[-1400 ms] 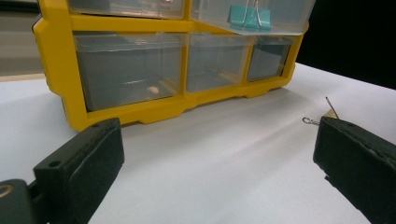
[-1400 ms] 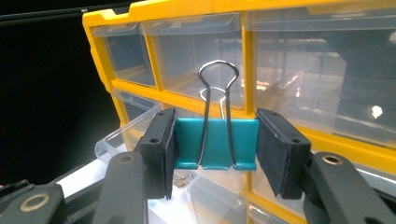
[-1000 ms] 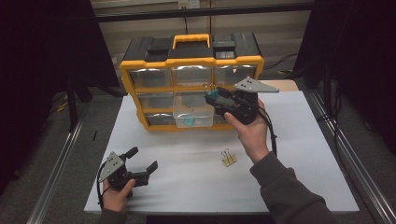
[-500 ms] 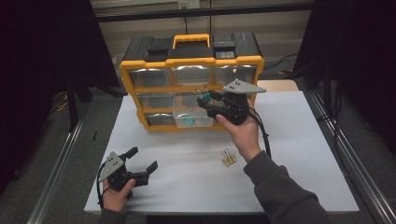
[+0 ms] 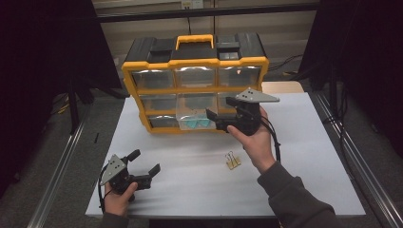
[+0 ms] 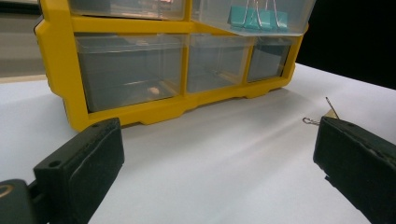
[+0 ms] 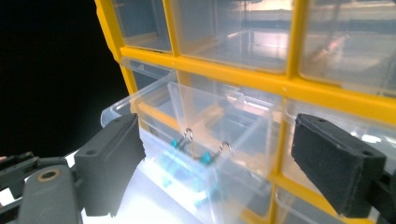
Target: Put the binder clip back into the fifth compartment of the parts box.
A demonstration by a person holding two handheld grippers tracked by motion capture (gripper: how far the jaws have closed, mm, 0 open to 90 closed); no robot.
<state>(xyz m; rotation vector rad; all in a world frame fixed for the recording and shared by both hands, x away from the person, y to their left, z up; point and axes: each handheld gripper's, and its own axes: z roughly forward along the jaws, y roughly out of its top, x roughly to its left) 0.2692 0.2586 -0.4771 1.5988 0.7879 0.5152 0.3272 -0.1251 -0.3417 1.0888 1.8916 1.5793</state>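
The right gripper (image 5: 219,118) is held at the pulled-out clear drawer (image 5: 195,114) in the middle row of the yellow organizer (image 5: 195,64), near the surface's far edge; its jaws have just been opening, with nothing between them. Teal binder clips (image 7: 187,142) are seen inside the drawer. The left gripper (image 5: 142,164), jaws wide apart and empty, is rested near the surface's near-left corner. A gold binder clip (image 5: 232,161) lies mid-surface.
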